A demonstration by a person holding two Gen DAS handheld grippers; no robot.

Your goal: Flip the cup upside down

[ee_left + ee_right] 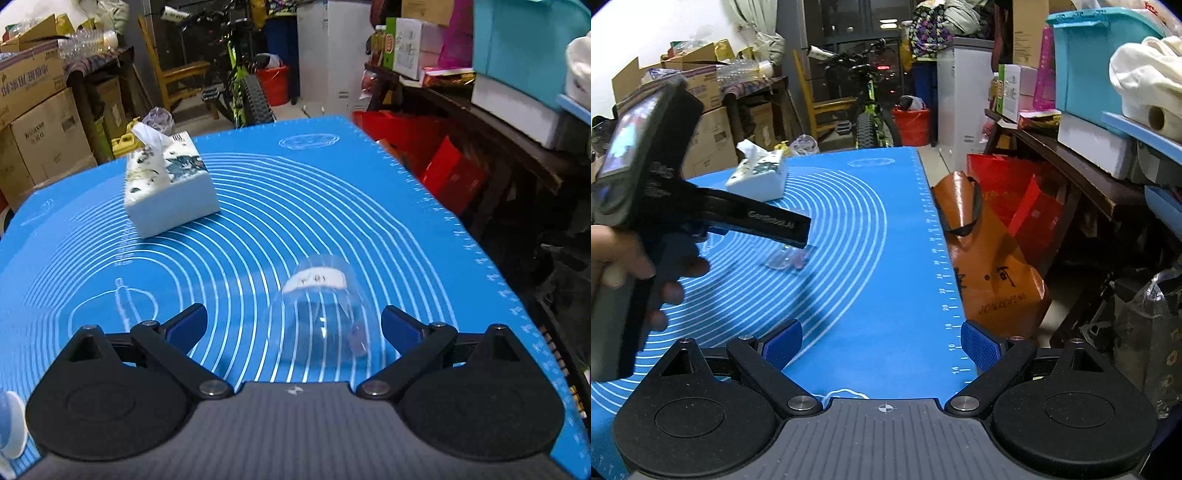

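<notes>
— Watching the left gripper: its jaws are standing wide apart around the clear plastic cup, which is resting base-up on the blue silicone mat. What is advisable?

— Retreating straight back, touching nothing. The right gripper is hovering open, empty. Counting: one cup, one white tissue box, two grippers.
</notes>
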